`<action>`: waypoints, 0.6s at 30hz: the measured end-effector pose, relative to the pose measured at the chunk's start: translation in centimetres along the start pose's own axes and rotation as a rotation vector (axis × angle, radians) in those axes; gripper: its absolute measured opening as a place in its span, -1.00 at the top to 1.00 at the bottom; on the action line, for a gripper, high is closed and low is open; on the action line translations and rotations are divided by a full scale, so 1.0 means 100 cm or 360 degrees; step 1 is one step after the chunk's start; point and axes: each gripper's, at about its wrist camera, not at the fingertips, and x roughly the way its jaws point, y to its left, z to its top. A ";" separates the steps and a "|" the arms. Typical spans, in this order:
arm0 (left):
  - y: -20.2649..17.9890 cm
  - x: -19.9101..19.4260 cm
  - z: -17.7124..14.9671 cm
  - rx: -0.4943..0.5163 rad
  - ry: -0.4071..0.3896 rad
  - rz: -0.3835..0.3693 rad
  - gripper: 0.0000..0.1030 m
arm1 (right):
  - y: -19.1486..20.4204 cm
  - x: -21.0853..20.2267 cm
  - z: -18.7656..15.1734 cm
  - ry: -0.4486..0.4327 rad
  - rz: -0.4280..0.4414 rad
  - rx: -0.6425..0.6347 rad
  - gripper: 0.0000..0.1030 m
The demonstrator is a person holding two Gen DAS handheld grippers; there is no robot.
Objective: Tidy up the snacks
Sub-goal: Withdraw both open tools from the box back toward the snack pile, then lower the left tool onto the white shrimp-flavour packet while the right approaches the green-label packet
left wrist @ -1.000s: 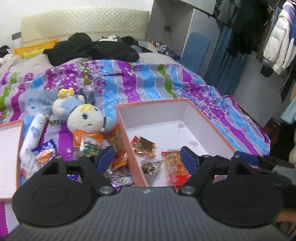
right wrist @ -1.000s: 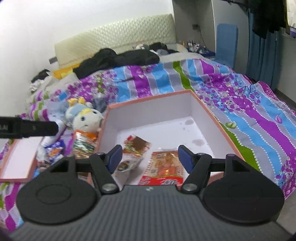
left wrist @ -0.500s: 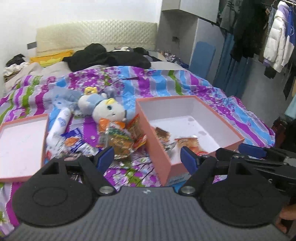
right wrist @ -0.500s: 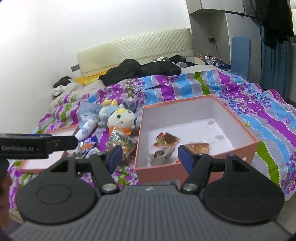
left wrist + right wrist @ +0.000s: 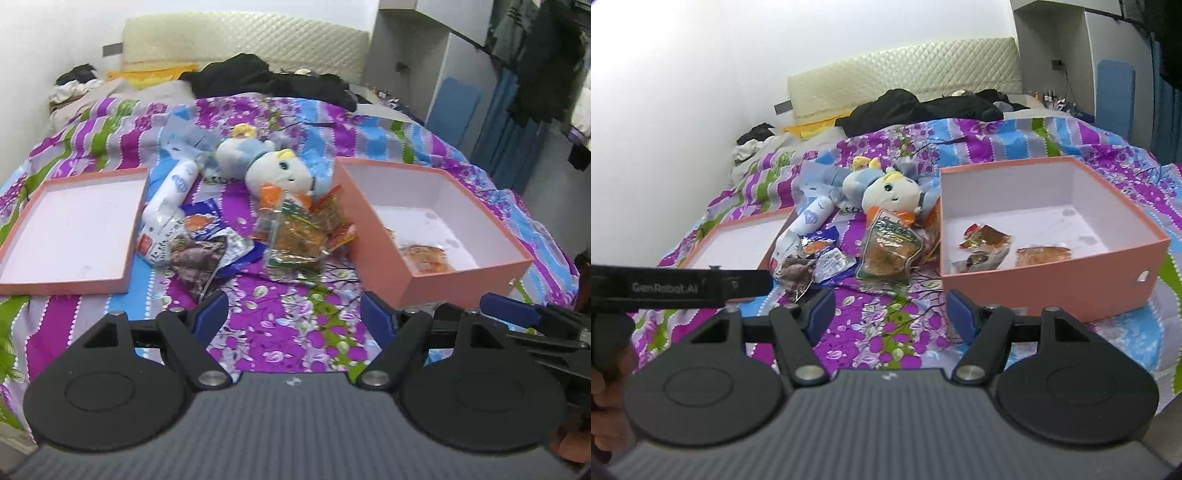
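Observation:
A pink box stands on the bed at the right with a few snack packets inside. A pile of loose snack packets lies left of it, with a dark packet further left. My left gripper is open and empty, over the bedspread in front of the pile. My right gripper is open and empty, near the bed's front edge, left of the box's near corner. It also shows in the left wrist view.
The pink box lid lies open side up at the left. A plush toy and a white tube lie behind the snacks. Dark clothes are heaped at the headboard. Hanging clothes are at the right.
Both grippers have pulled back from over the box toward the bed's front edge. The lid and the whole snack pile have come into view. Both stay open and empty.

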 end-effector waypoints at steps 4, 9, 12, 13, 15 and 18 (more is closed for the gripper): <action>0.024 0.016 0.007 -0.0051 0.0000 0.0045 -0.59 | 0.012 0.023 0.011 -0.0011 0.0017 -0.0078 -0.33; 0.060 0.043 0.013 -0.0186 0.0038 0.0079 -0.59 | 0.024 0.060 0.017 0.0019 0.0023 -0.0135 -0.33; 0.084 0.067 0.013 -0.0300 0.0087 0.0078 -0.59 | 0.031 0.088 0.015 0.0078 0.0000 -0.0196 -0.33; 0.092 0.076 0.013 -0.0348 0.0101 0.0065 -0.59 | 0.032 0.097 0.016 0.0097 0.0002 -0.0204 -0.33; 0.105 0.090 0.012 -0.0412 0.0121 0.0051 -0.59 | 0.034 0.116 0.016 0.0136 -0.0004 -0.0230 -0.33; 0.125 0.116 0.013 -0.0547 0.0156 0.0031 -0.60 | 0.034 0.145 0.019 0.0168 -0.0042 -0.0249 -0.33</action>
